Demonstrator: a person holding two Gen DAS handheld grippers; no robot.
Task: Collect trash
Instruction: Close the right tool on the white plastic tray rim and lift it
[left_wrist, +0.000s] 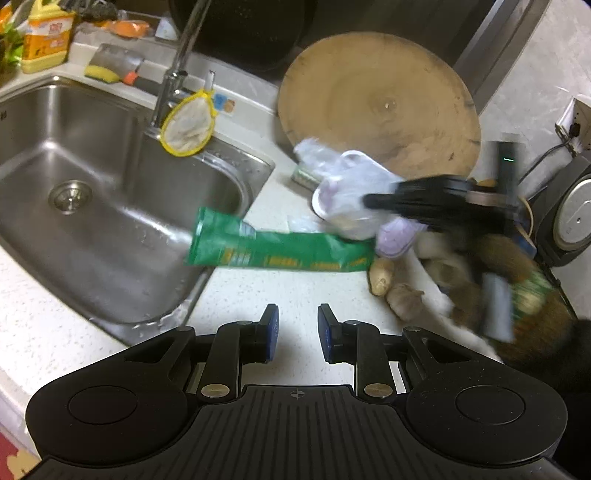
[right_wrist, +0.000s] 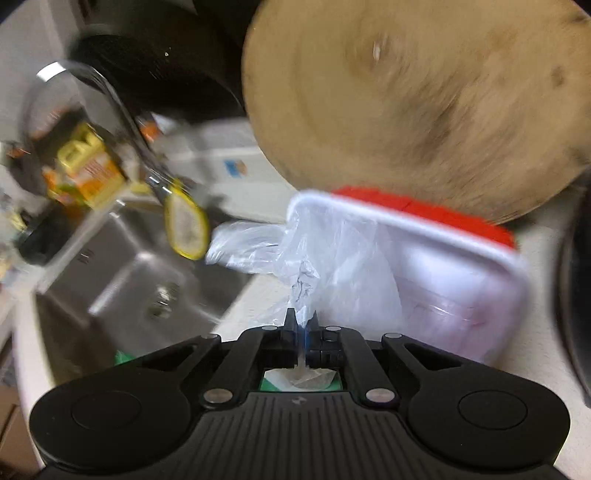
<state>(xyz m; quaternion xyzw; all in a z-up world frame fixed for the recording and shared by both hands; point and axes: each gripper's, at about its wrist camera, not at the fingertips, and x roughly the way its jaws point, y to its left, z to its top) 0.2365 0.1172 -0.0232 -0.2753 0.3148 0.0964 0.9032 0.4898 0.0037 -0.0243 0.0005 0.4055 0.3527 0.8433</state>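
The right gripper (right_wrist: 303, 319) has its fingers pressed together on a fold of the clear bag (right_wrist: 325, 254), which bunches up from the pinch and drapes over a white tub (right_wrist: 461, 280) with a red side. In the left wrist view that gripper (left_wrist: 373, 202) reaches in from the right, blurred, the bag (left_wrist: 343, 177) gathered at its tip above the tabletop (left_wrist: 288, 291).

The left gripper (left_wrist: 297, 325) holds its fingers partly apart with nothing between them, hanging over bare tabletop just beside the sink (left_wrist: 110, 177).

A green wrapper (left_wrist: 277, 249) lies flat with one end over the sink's right rim and the other end reaching under the bag. Ginger pieces (left_wrist: 391, 288) lie on the tabletop to the wrapper's right, and more blurred clutter sits beyond them toward the right edge.

A round board (left_wrist: 376, 103) leans at the back behind the bag. A yellow strainer (left_wrist: 188, 125) hangs at the faucet (left_wrist: 177, 70).

The open stretch of tabletop lies between the left fingers and the wrapper; the sink bounds it on the left and the ginger on the right.
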